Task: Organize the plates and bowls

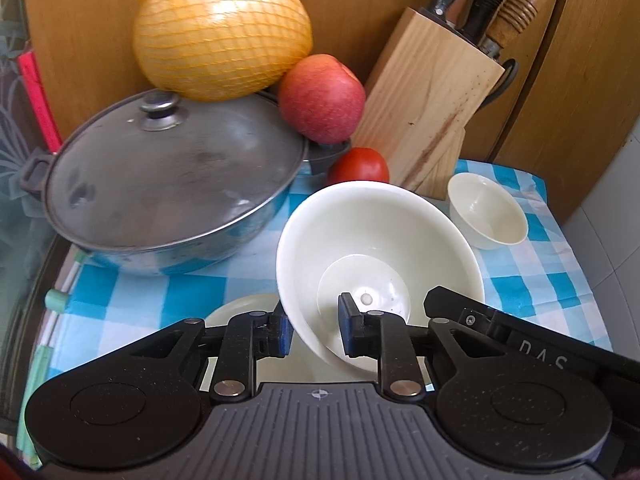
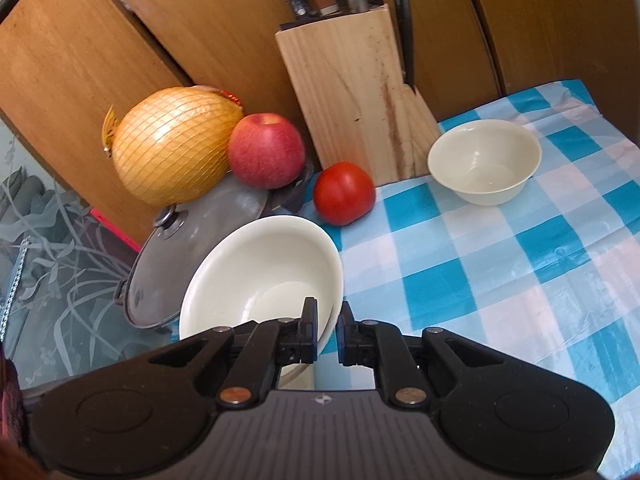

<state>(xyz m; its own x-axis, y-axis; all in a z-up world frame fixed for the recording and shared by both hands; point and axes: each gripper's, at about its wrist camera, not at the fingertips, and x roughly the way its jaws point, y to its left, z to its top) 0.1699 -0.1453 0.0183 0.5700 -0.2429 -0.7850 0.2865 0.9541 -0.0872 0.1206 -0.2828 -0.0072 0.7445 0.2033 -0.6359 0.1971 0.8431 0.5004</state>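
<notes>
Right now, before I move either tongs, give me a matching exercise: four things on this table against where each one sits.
Things:
1. large cream bowl
2. small cream bowl
3. red apple
4. red tomato

Places:
A. on the checked cloth, between pot and knife block
B. pinched at its rim by both tongs, tilted
C. resting on the steel pot's lid, beside the netted pomelo
D. standing alone on the cloth near the knife block

Pairs: 1-B, 2-D, 3-C, 4-A

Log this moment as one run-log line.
left gripper: shut on large cream bowl, tilted | right gripper: shut on same rim | small cream bowl: upright on blue checked cloth
</notes>
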